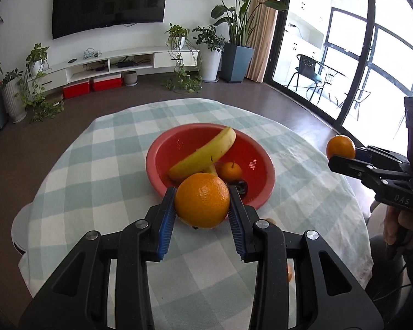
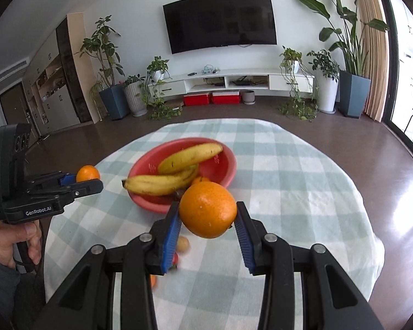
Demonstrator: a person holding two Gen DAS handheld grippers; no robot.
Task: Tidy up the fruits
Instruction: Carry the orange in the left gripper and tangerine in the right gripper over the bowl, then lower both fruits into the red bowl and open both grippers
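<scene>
While your left gripper (image 1: 202,202) clamps an orange (image 1: 202,200) above the checked cloth (image 1: 96,165), the red bowl (image 1: 162,151) just beyond holds bananas (image 1: 203,154) and a mandarin (image 1: 230,171). In the right view, your right gripper (image 2: 208,214) pinches another orange (image 2: 208,213), bowl (image 2: 225,162) behind.

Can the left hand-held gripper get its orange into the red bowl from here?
Probably yes. The left hand-held gripper holds its orange just short of the red bowl's near rim. Bananas and a small orange fill part; the right side is bare.
</scene>
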